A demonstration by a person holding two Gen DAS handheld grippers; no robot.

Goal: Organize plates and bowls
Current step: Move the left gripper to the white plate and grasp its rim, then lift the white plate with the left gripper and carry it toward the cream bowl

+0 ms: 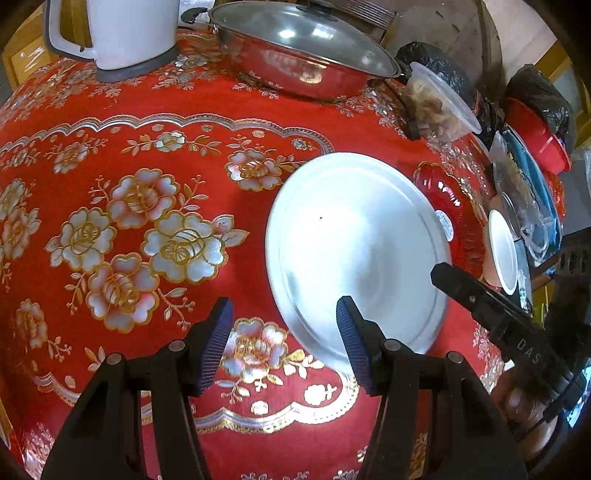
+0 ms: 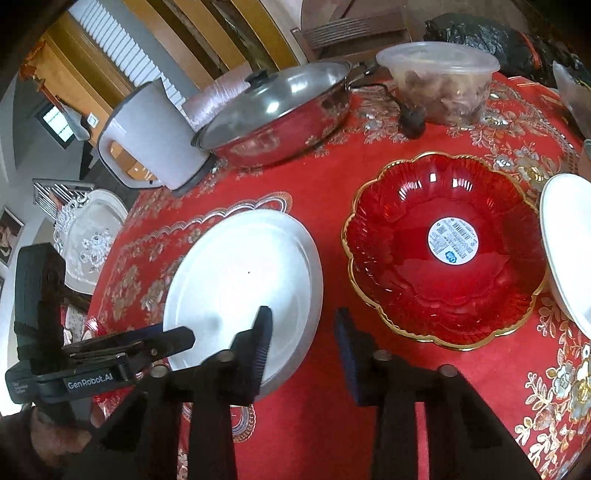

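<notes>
A large white plate [image 1: 354, 251] [image 2: 240, 277] lies flat on the red flowered tablecloth [image 1: 147, 129]. My left gripper [image 1: 286, 343] is open and empty, its right finger over the plate's near rim. From the right wrist view the left gripper [image 2: 184, 336] reaches the plate's left edge. My right gripper [image 2: 304, 347] is open and holds nothing, with its left finger over the plate's near-right rim; the right gripper [image 1: 441, 271] shows at the plate's right edge. A red scalloped glass bowl [image 2: 443, 251] [image 1: 443, 192] with a gold rim sits to the right, then a white bowl [image 2: 569, 240] [image 1: 502, 251].
At the back stand a white kettle [image 1: 129, 33] [image 2: 155, 140] and a steel pan with a glass lid [image 1: 303, 48] [image 2: 277, 110]. A clear plastic tub of food [image 2: 439, 81], black bags [image 2: 498, 40] and more dishes [image 1: 535, 147] crowd the far right. A chair [image 2: 88, 236] stands beyond the table's left edge.
</notes>
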